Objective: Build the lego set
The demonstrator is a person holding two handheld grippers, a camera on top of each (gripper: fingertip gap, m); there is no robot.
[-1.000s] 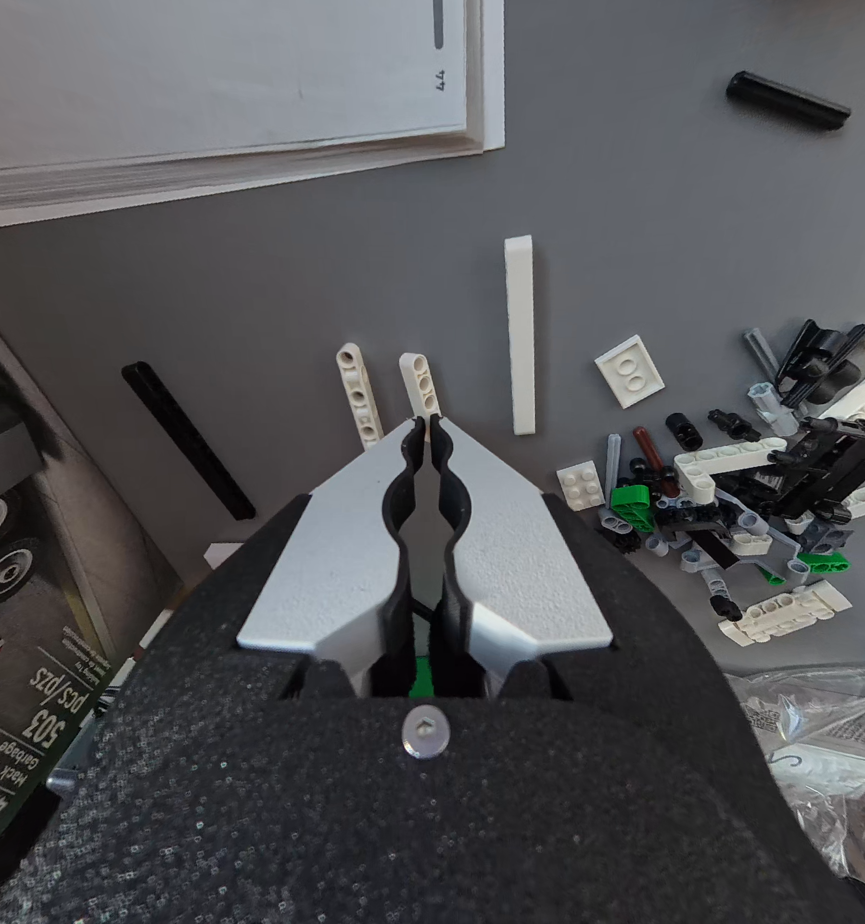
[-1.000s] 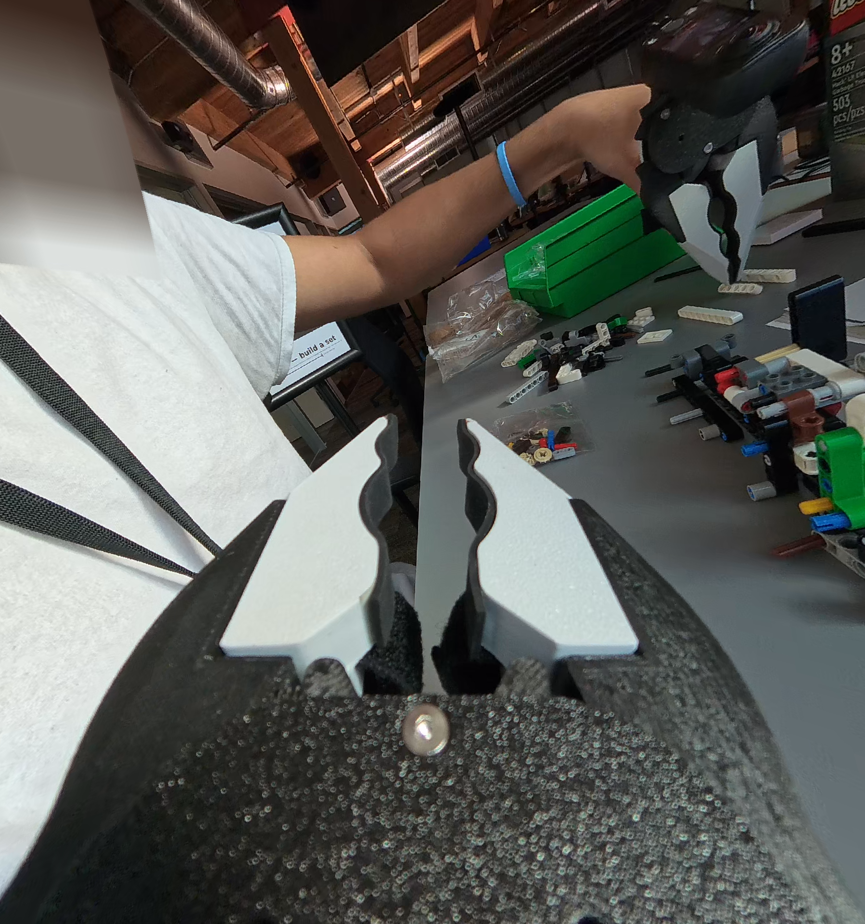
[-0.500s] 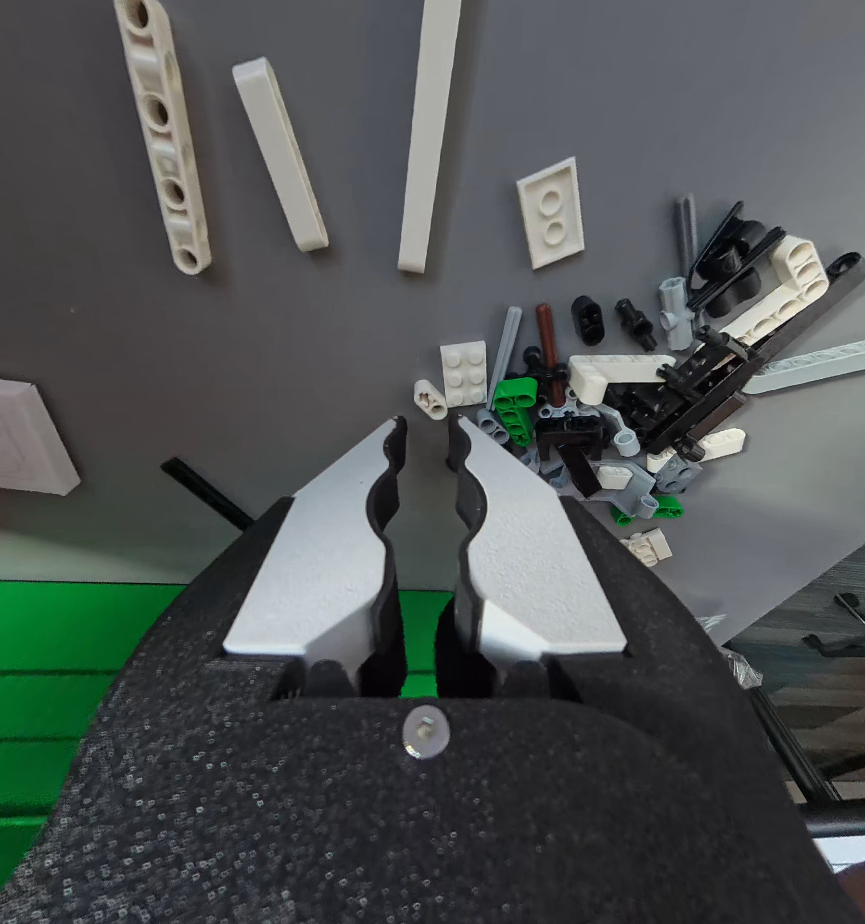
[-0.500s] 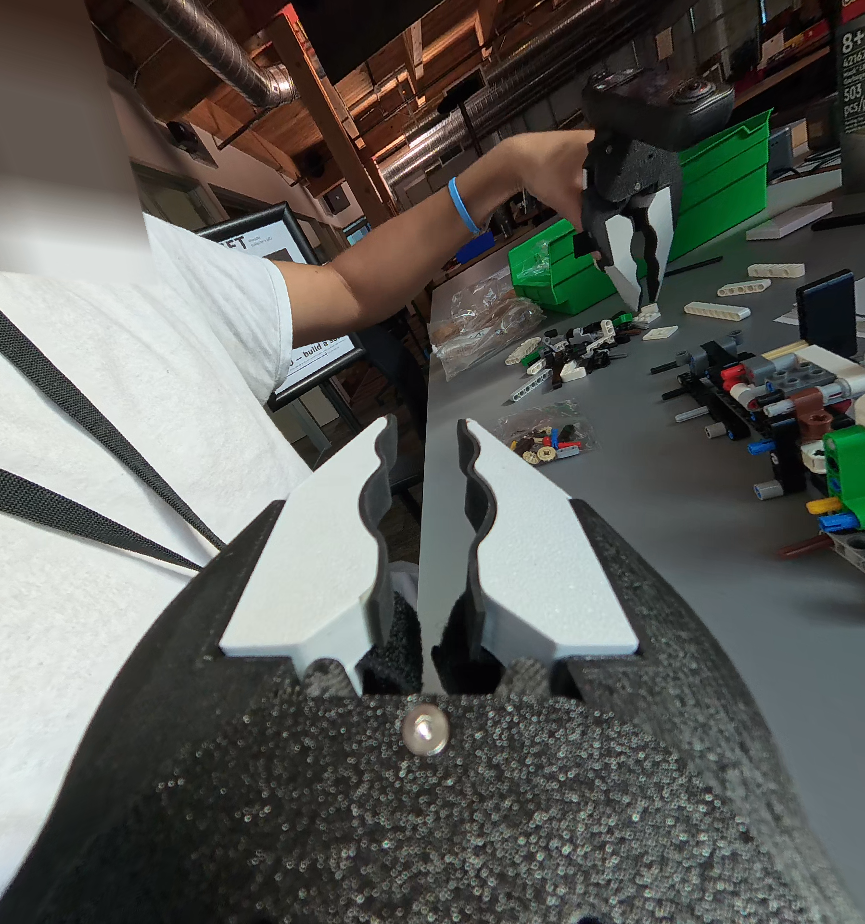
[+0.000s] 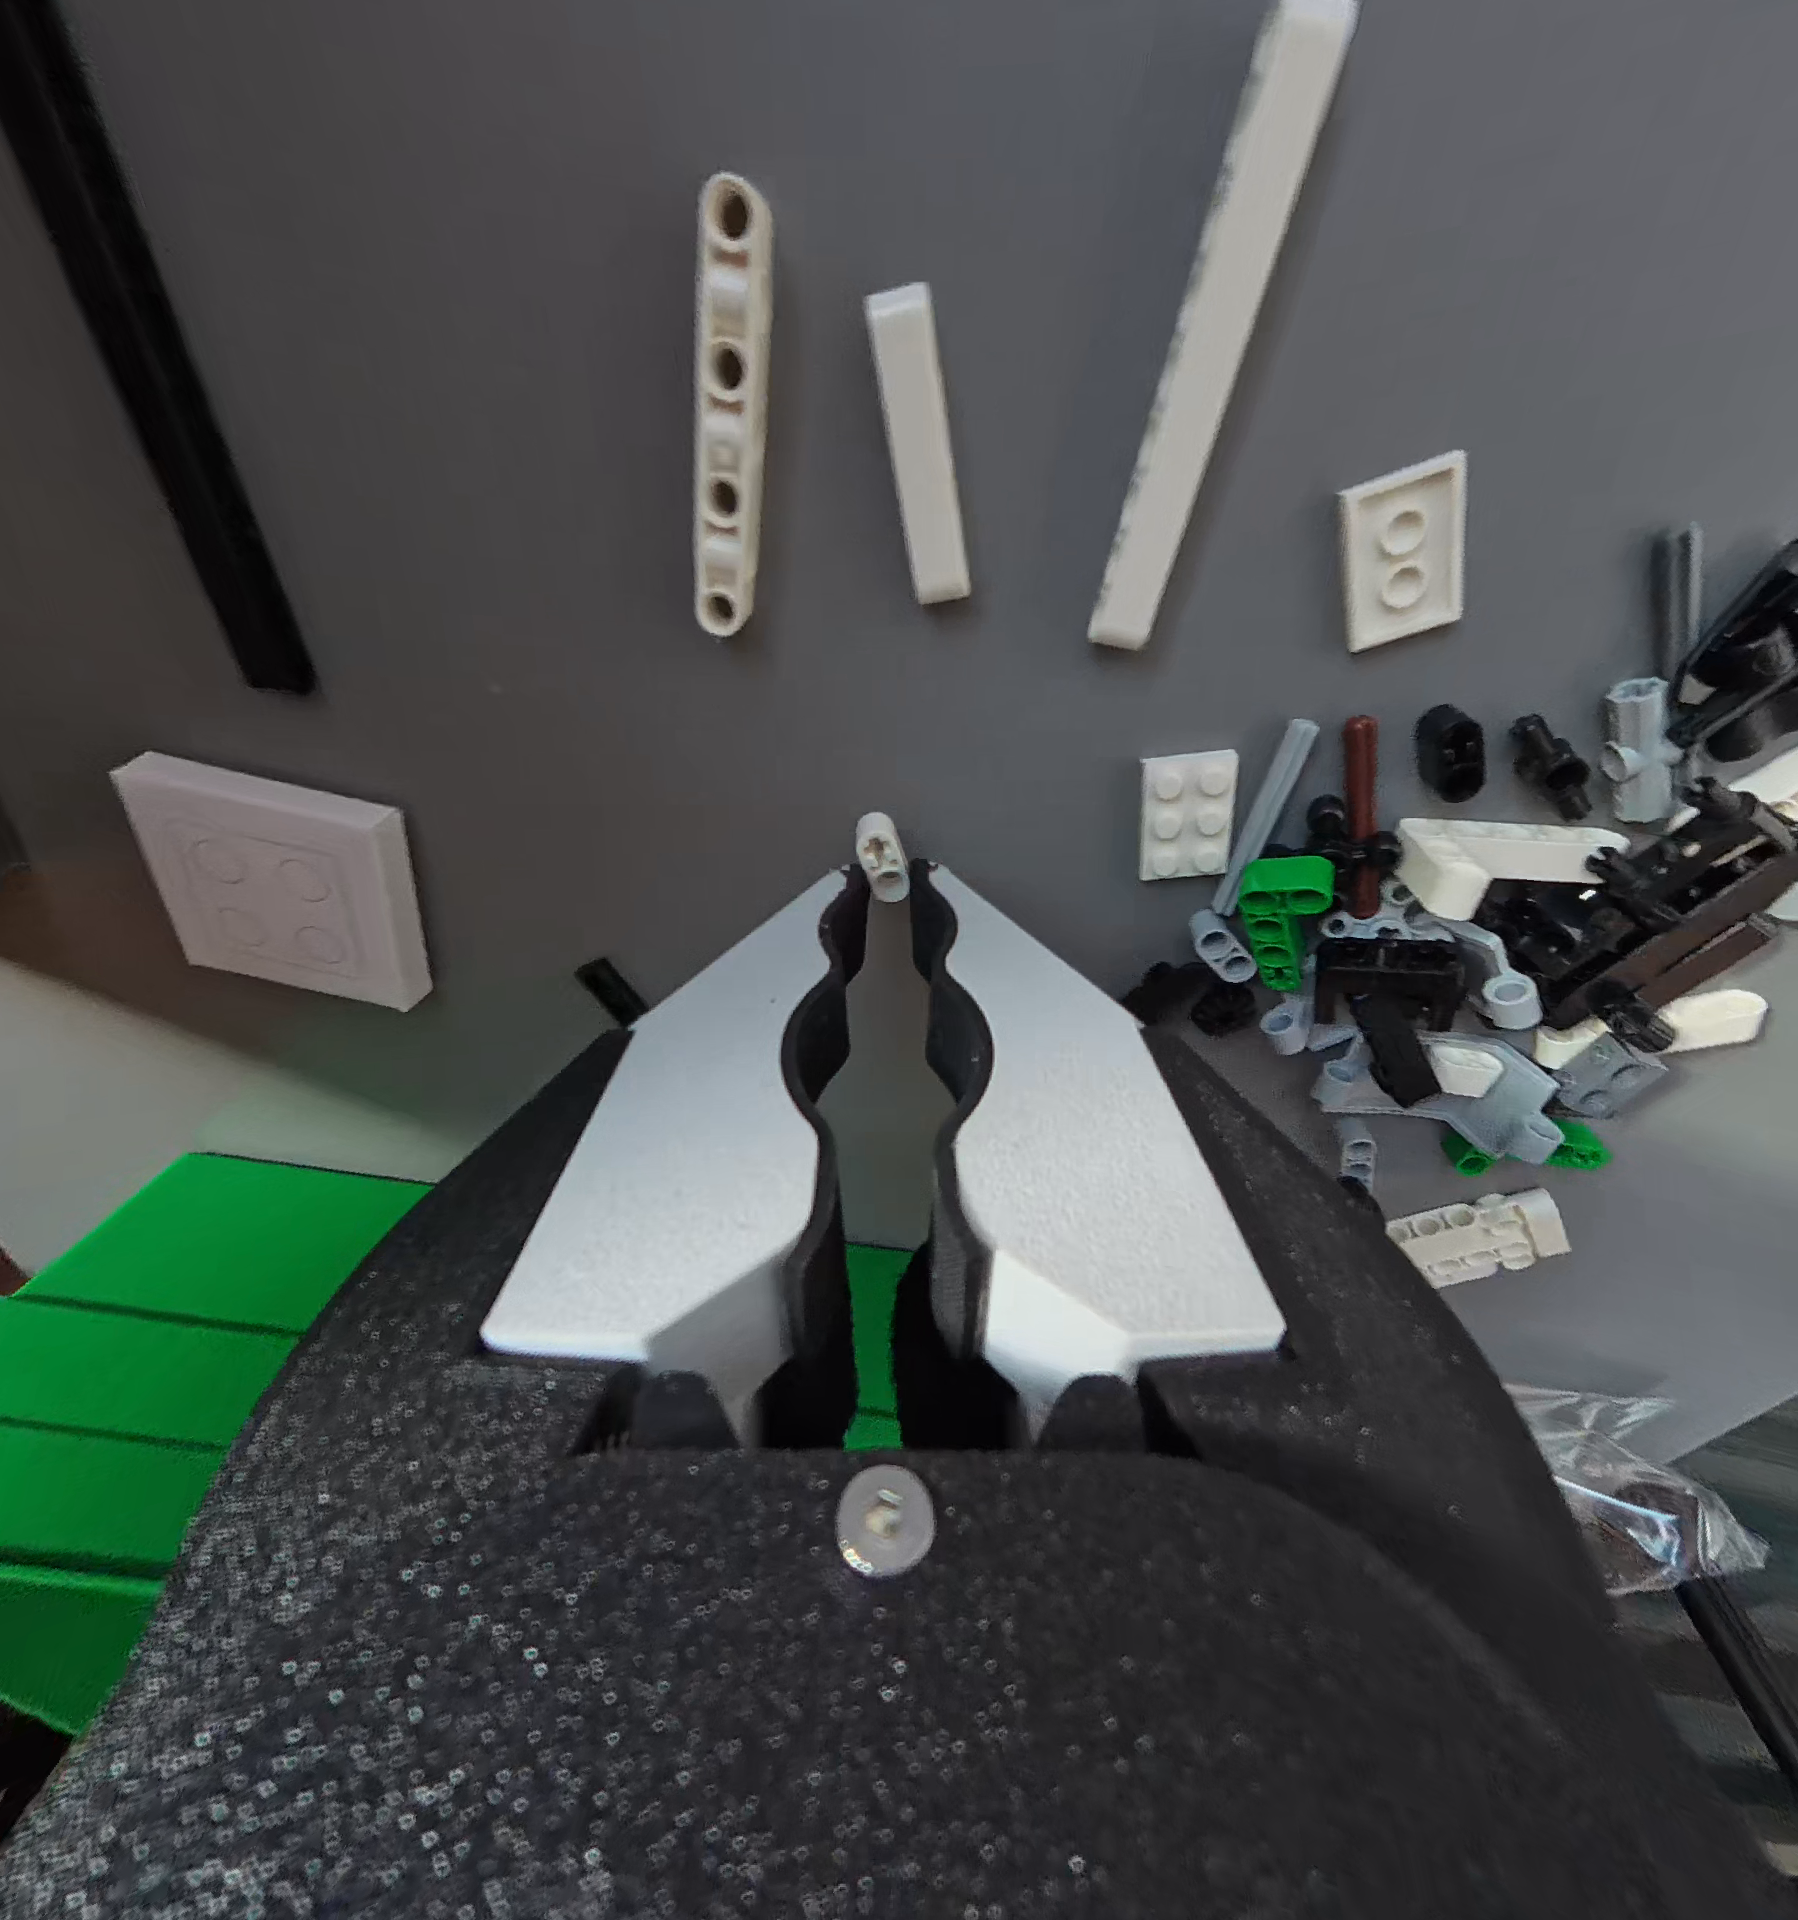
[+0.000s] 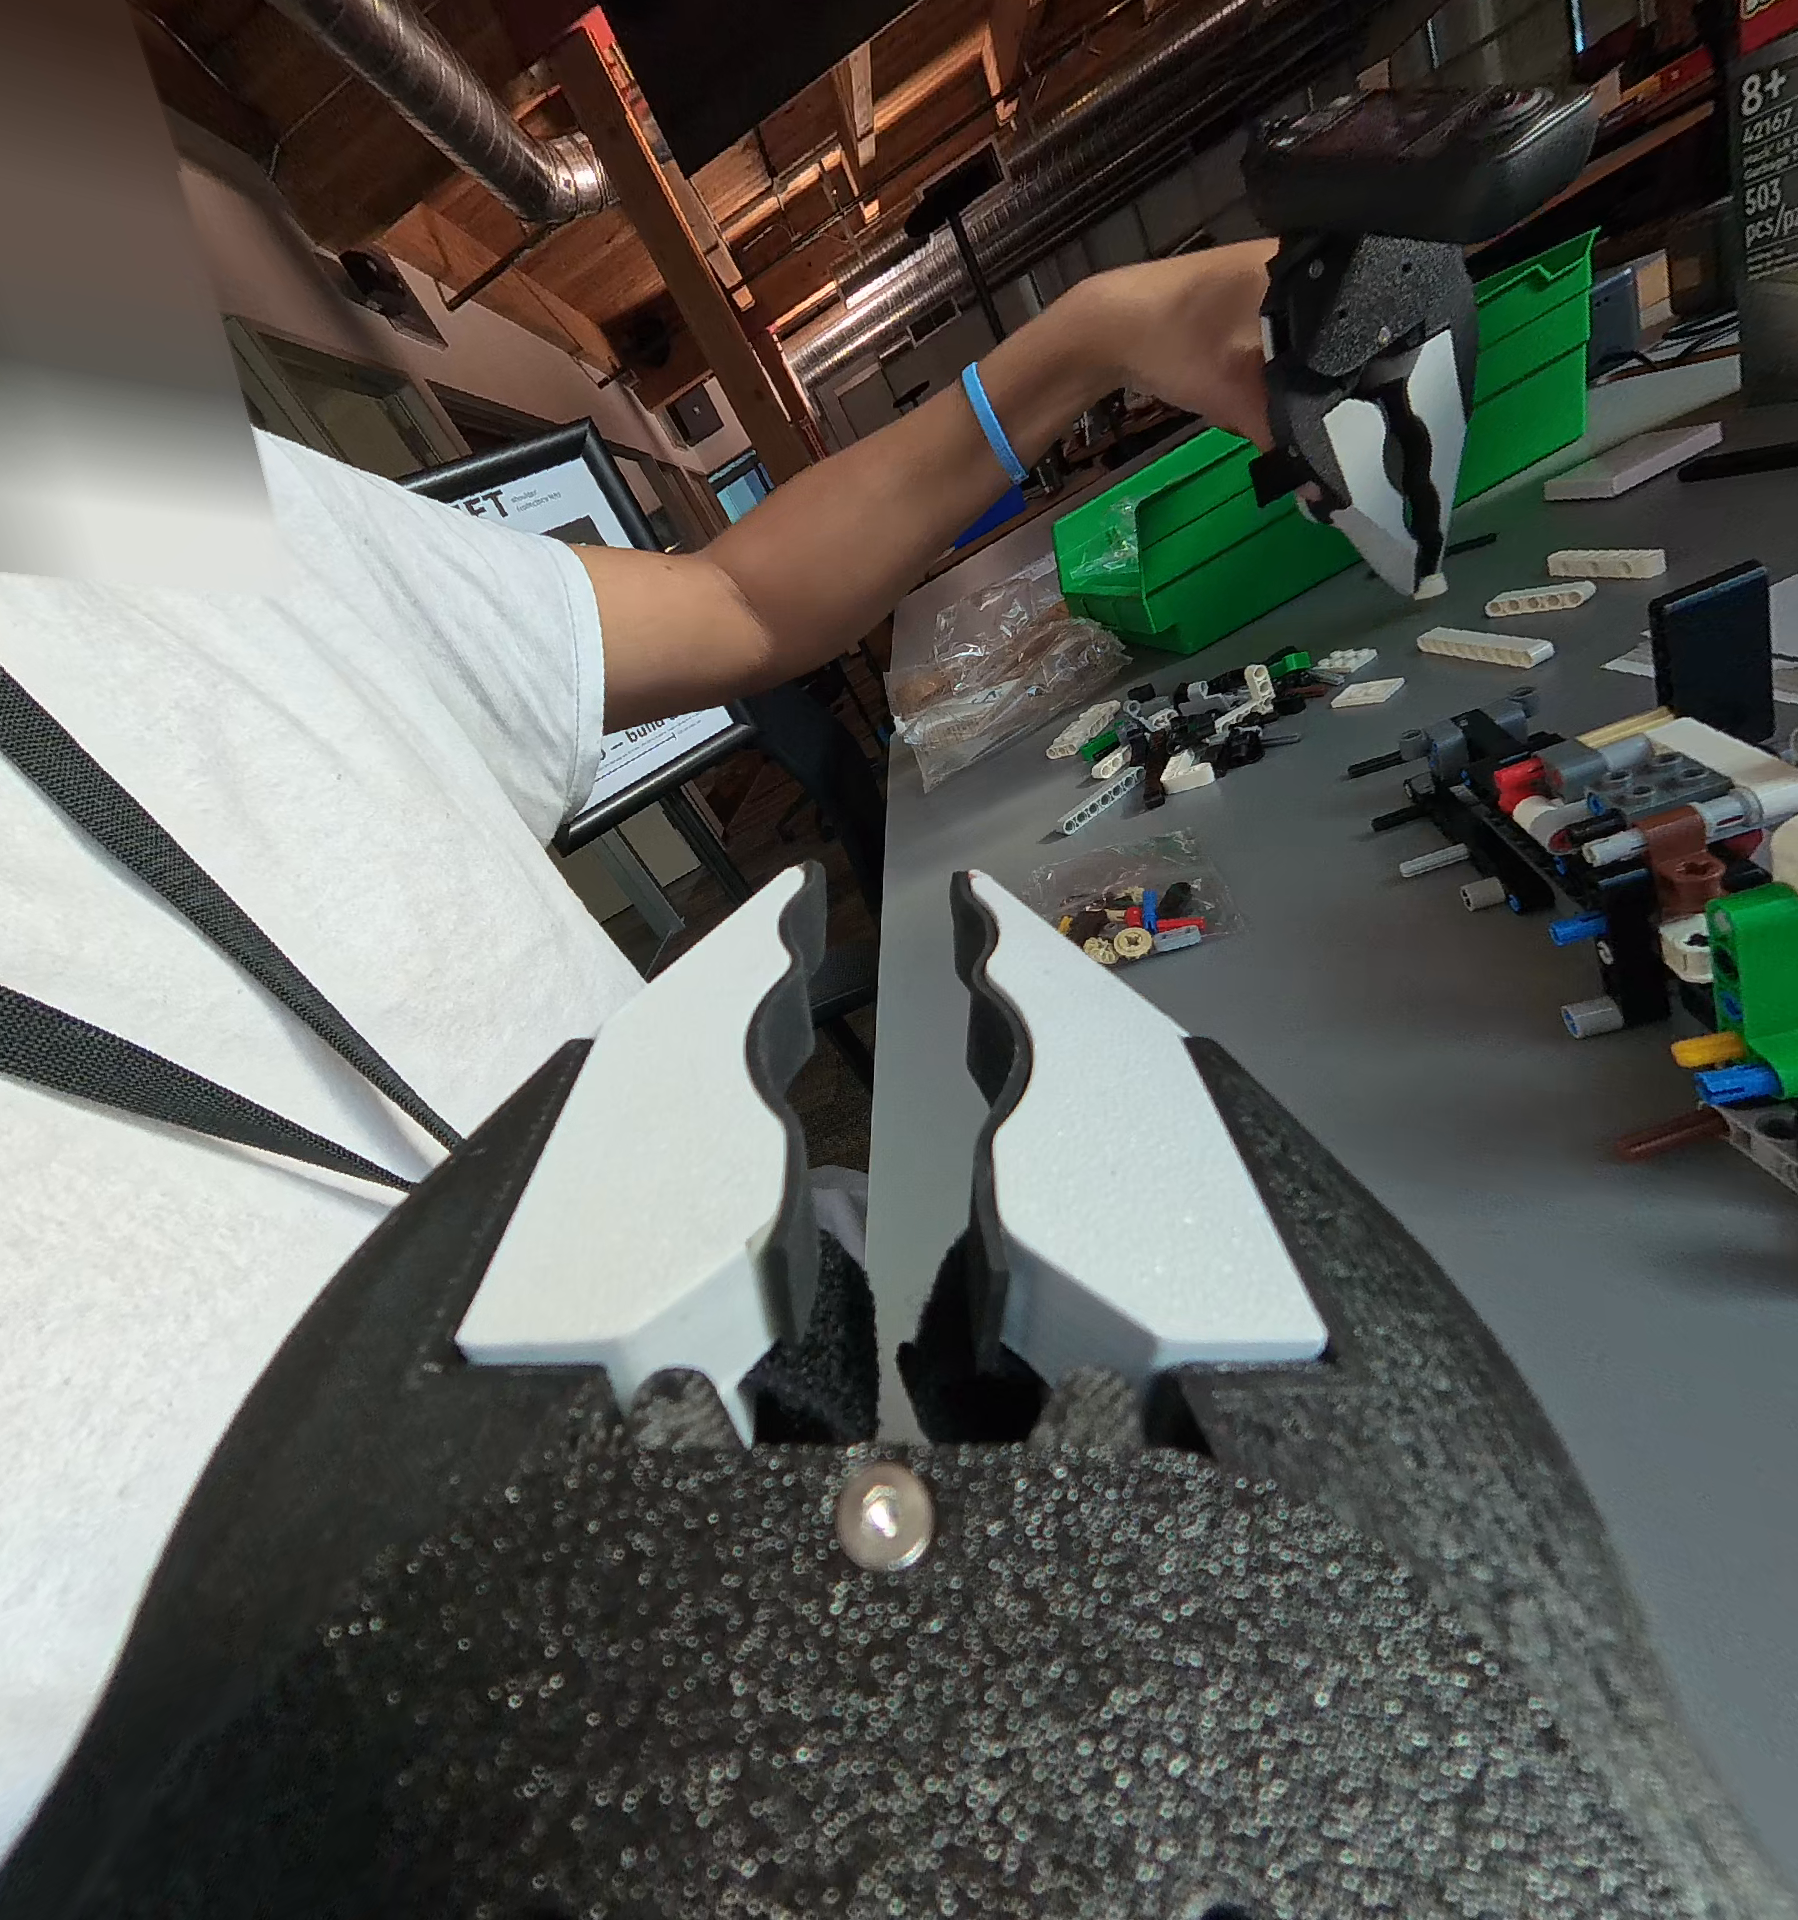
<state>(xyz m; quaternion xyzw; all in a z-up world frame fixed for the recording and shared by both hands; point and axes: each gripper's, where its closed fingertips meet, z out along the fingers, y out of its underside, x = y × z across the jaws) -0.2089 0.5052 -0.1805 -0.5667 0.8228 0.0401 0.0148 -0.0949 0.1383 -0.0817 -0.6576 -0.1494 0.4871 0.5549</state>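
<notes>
the left gripper [image 5: 884, 883] has its jaws drawn narrow around a small pale connector piece [image 5: 882, 854], pinched right at the tips with the pads pressing on its sides, so most of the piece pokes out ahead of them. it looks lifted clear of the grey table [image 5: 562, 727], which would be why the grip sits so far forward: a piece that little leaves nothing else to take hold of.

ahead of those jaws, well apart from them, lie a holed beam [image 5: 731, 405], a short white tile [image 5: 919, 447] and a long white tile [image 5: 1222, 343], laid out singly, seemingly so each can be picked without disturbing the rest. to the right of the jaws is a heap of mixed pieces [image 5: 1477, 987]; to the left, a square white plate [image 5: 271, 883] and, nearer the body of the gripper, a green bin [image 5: 126, 1382].

the right gripper [image 6: 890, 894] stands with a plain gap between its fingers and nothing in it, held back by the table edge. a clear bag of small parts [image 6: 1134, 914] lies just to the right of its tips, and a partly built model [image 6: 1653, 831] farther right.
</notes>
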